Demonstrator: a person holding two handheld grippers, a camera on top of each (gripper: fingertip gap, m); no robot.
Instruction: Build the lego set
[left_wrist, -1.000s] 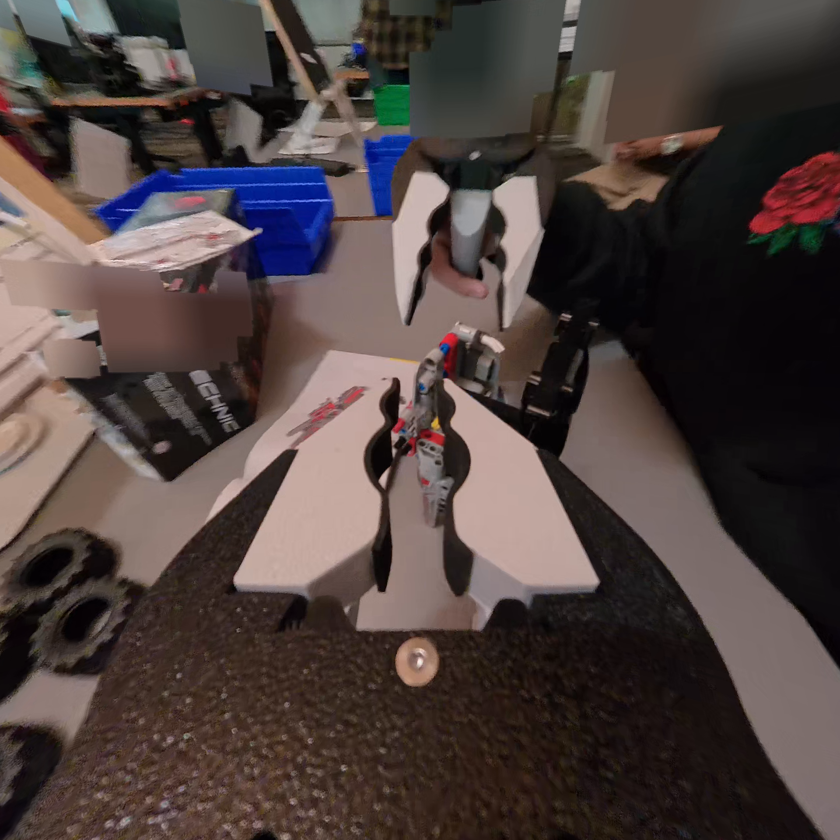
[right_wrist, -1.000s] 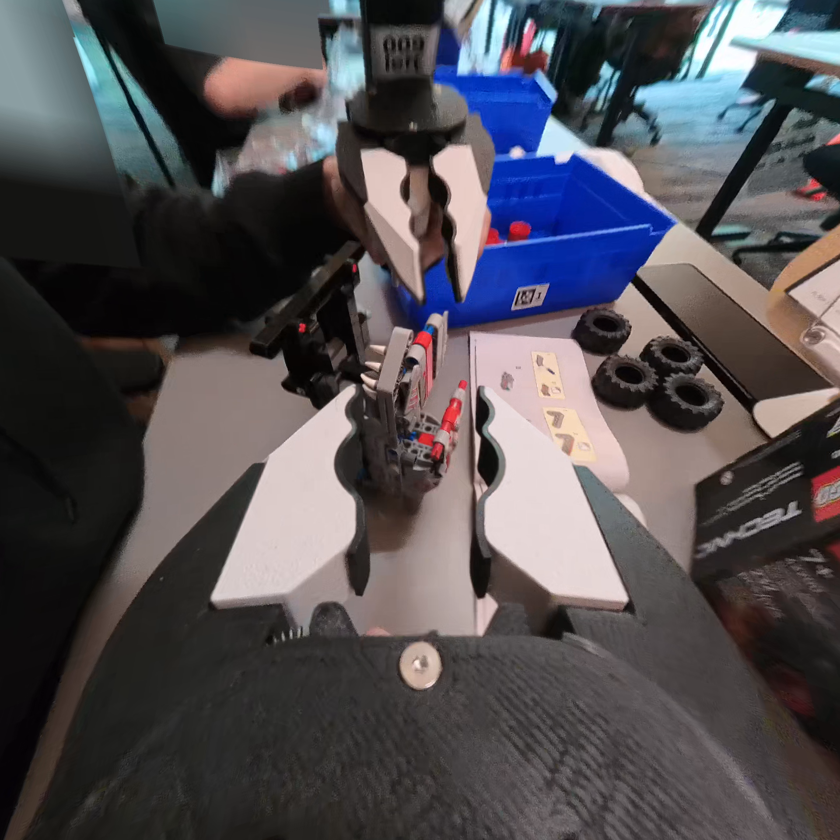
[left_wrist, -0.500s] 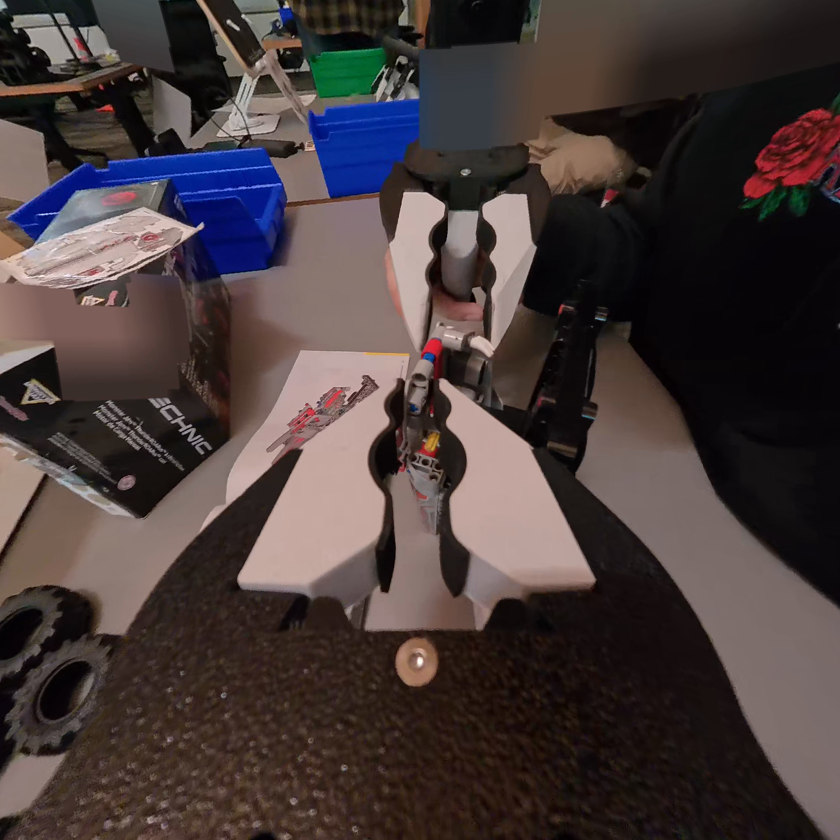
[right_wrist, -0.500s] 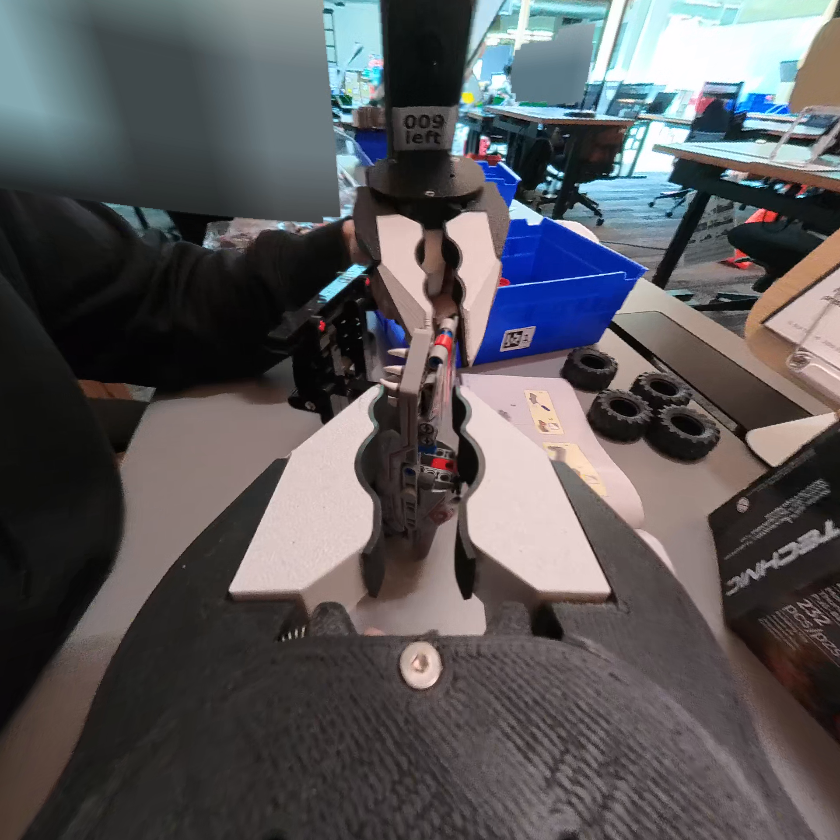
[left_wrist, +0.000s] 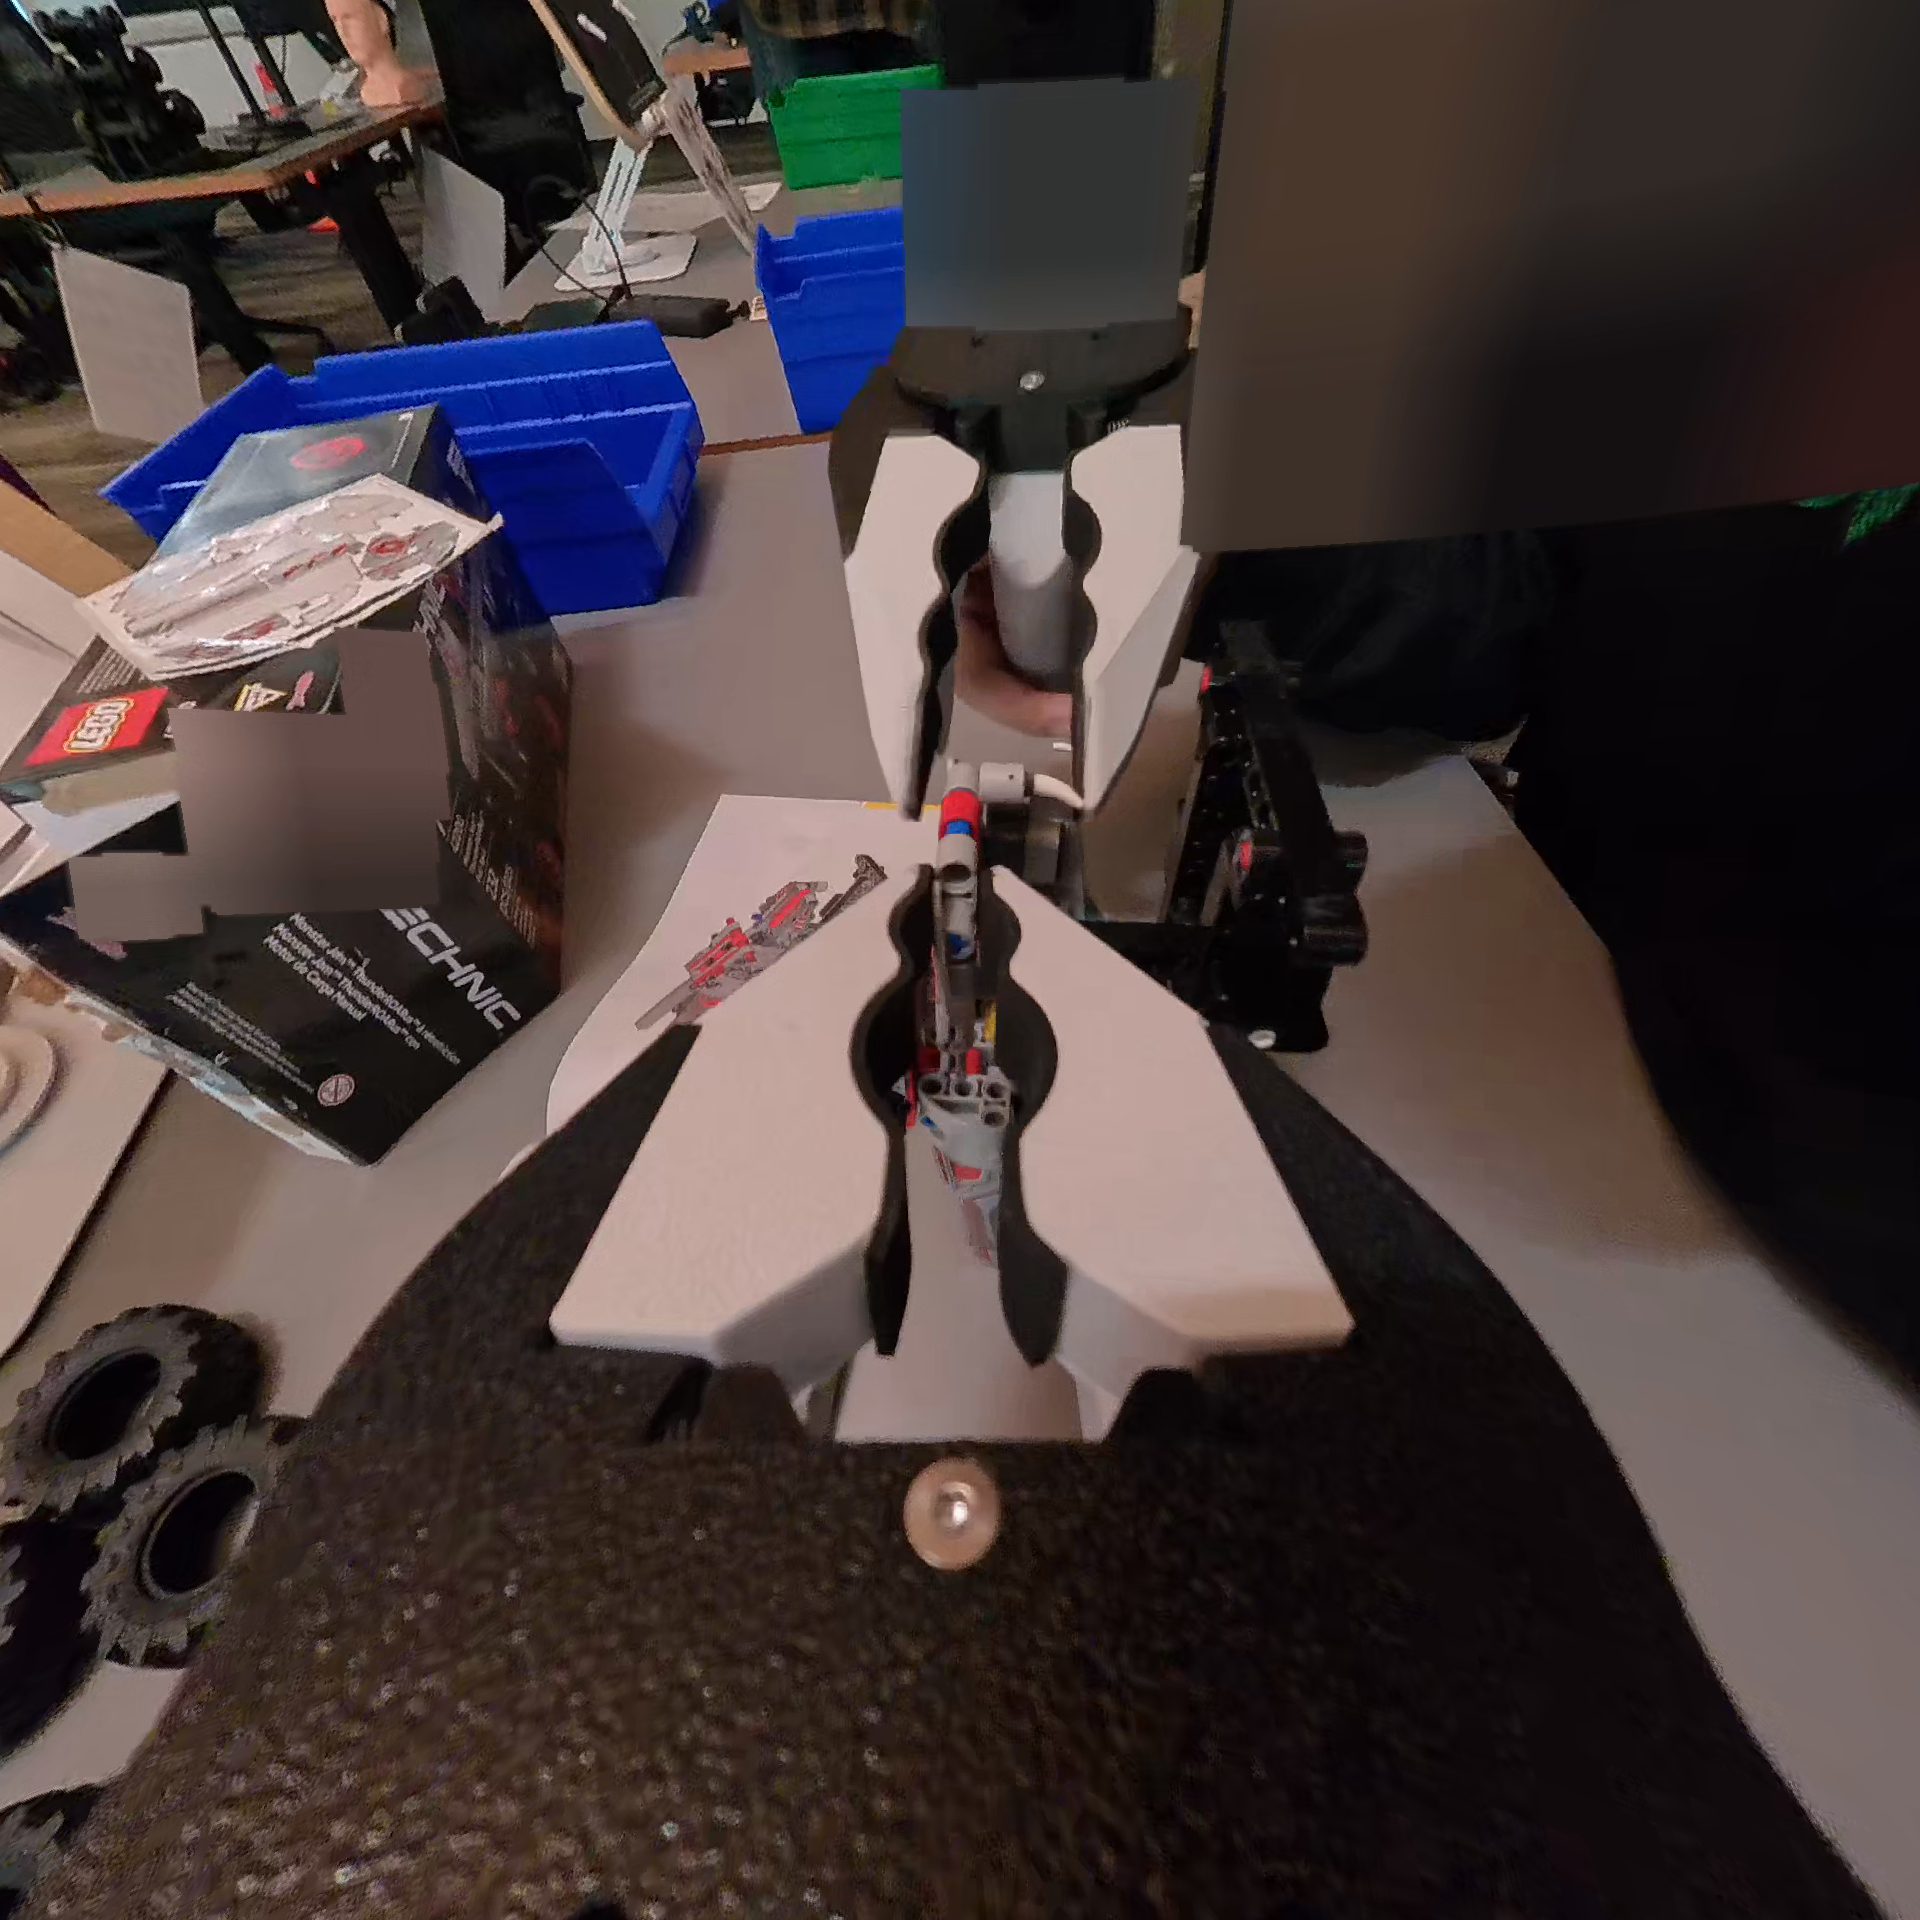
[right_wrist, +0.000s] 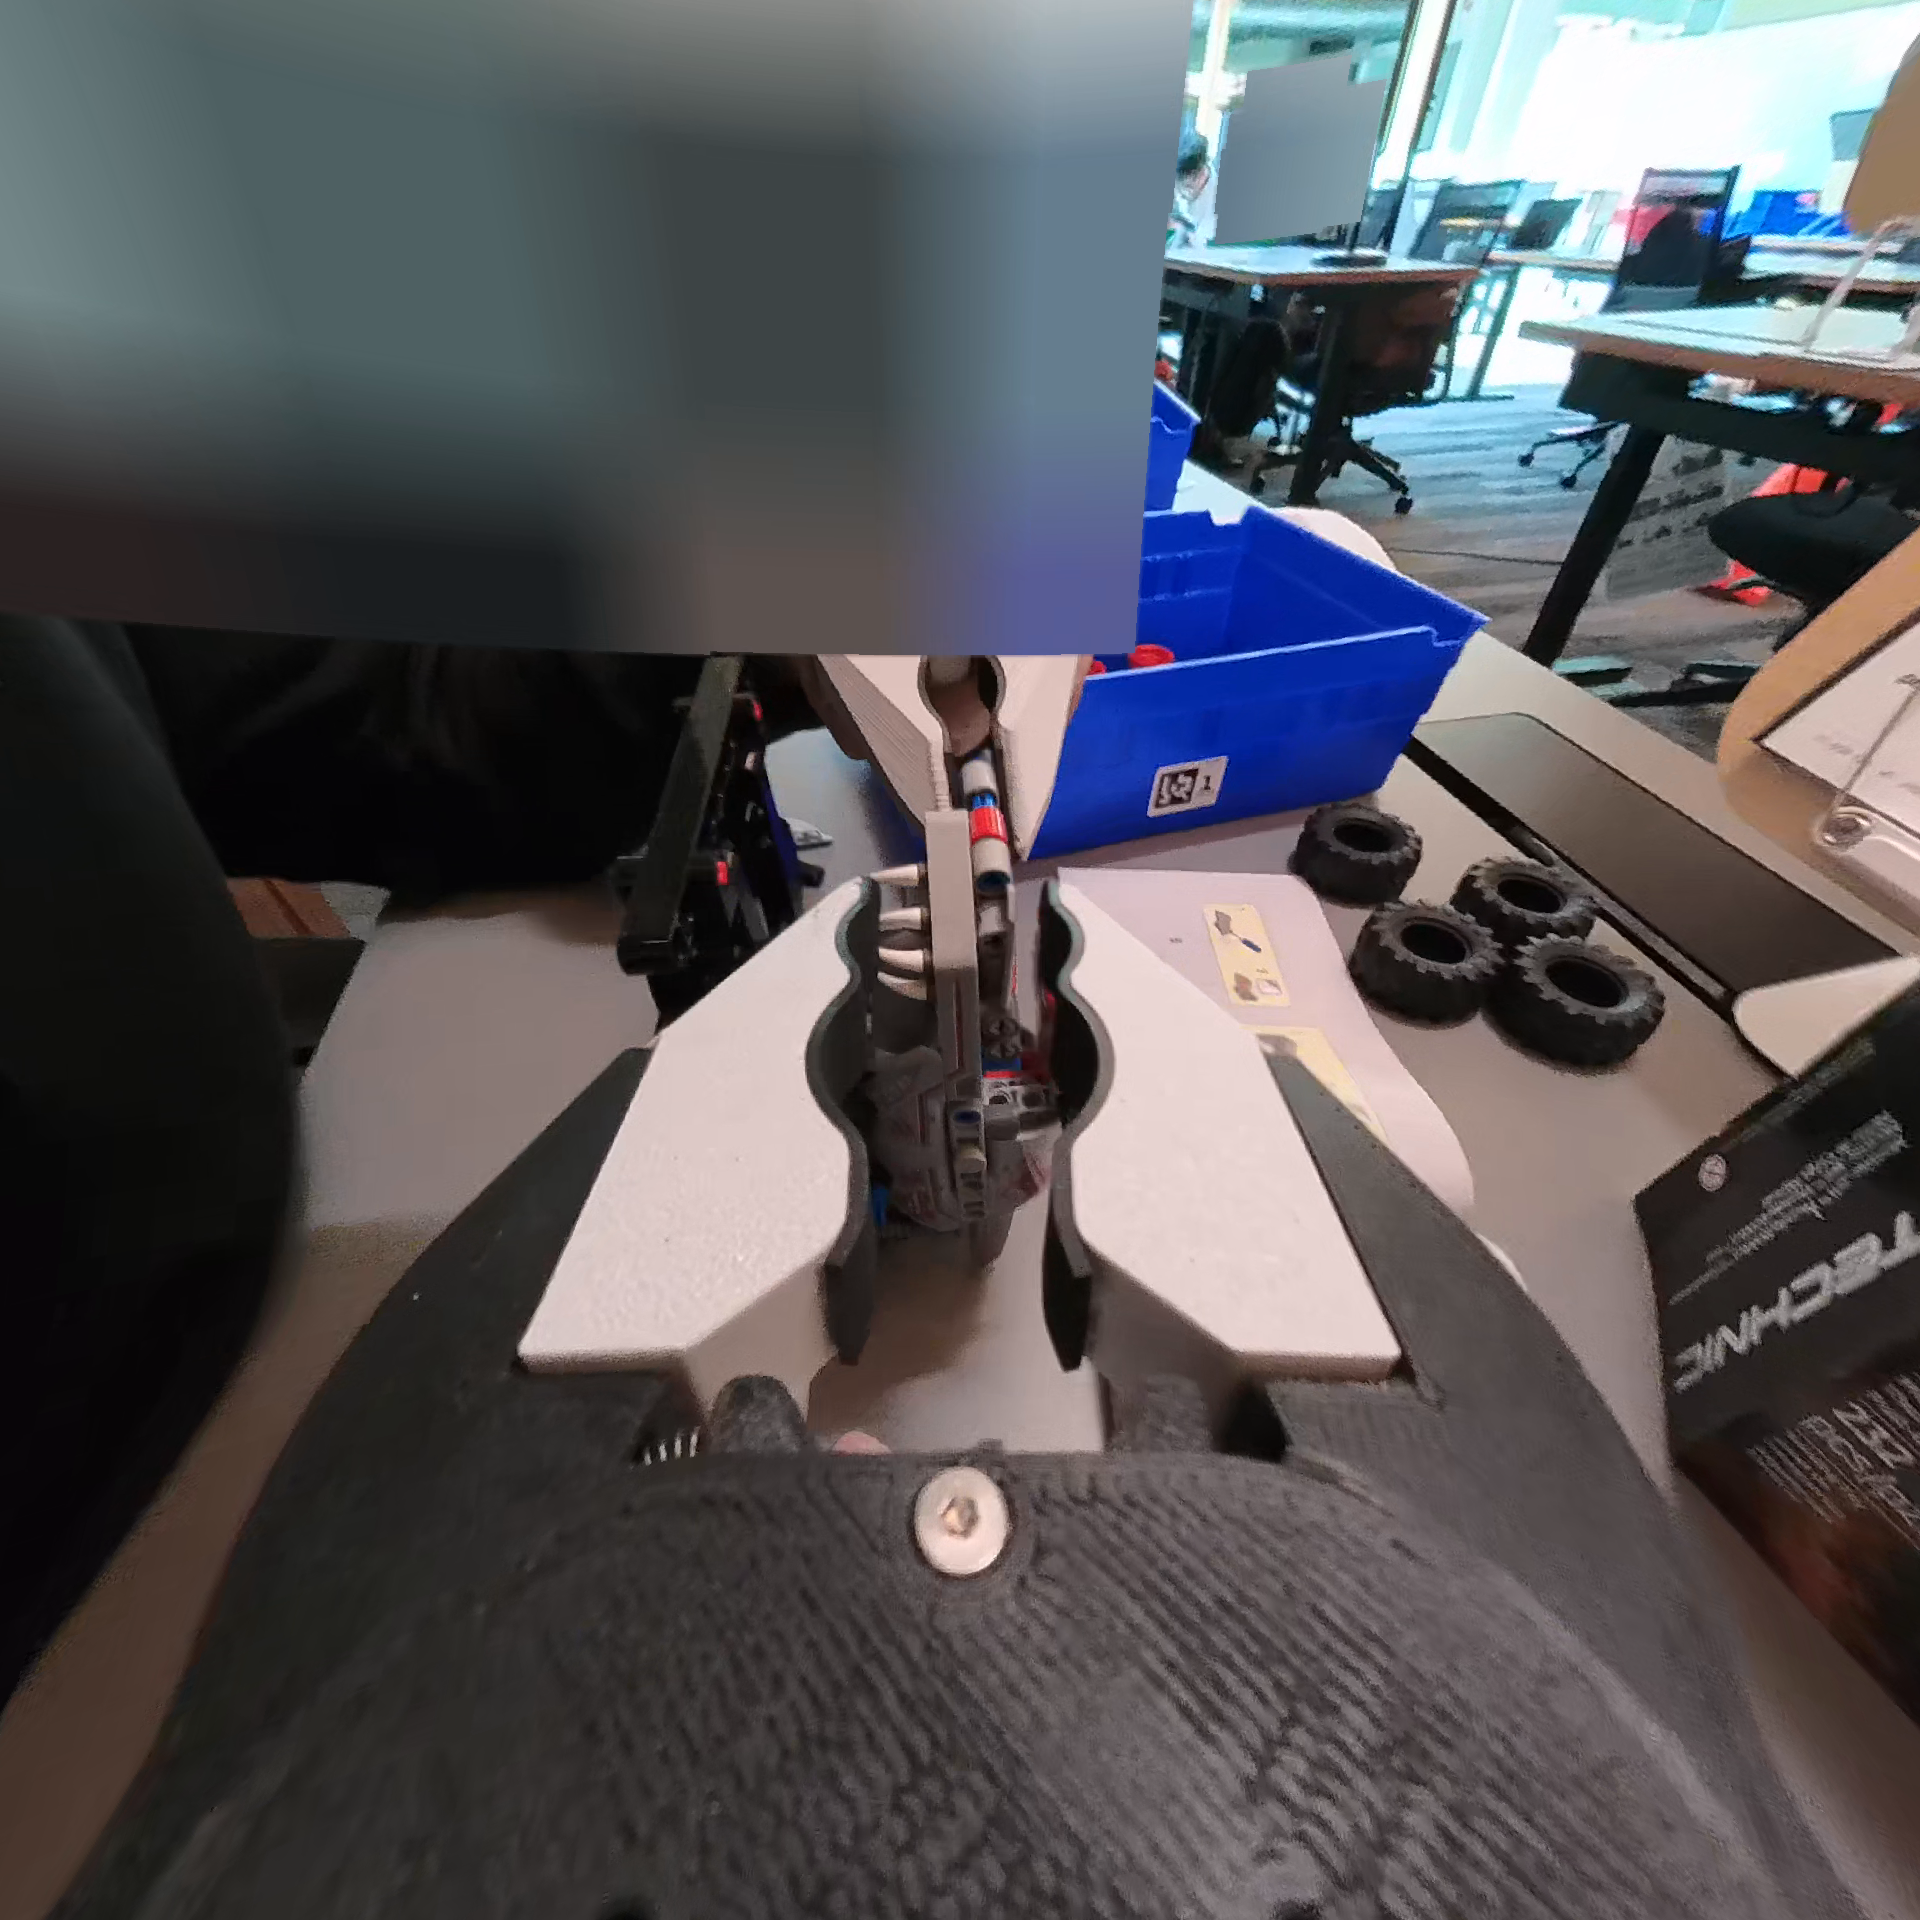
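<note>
Lego assembly (left_wrist: 954, 1049) clamped between left gripper (left_wrist: 951, 940) and right gripper (right_wrist: 951, 940), both closed on it; tires (right_wrist: 1496, 961) on counter (right_wrist: 468, 997).

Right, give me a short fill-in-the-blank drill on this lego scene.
1. The loose tyres beside the instruction booklet are ____ in colour.
2. The bin behind the booklet is ____.
3. The right hand-held gripper is shut on the lego ____.

Missing words: black; blue; assembly
</note>
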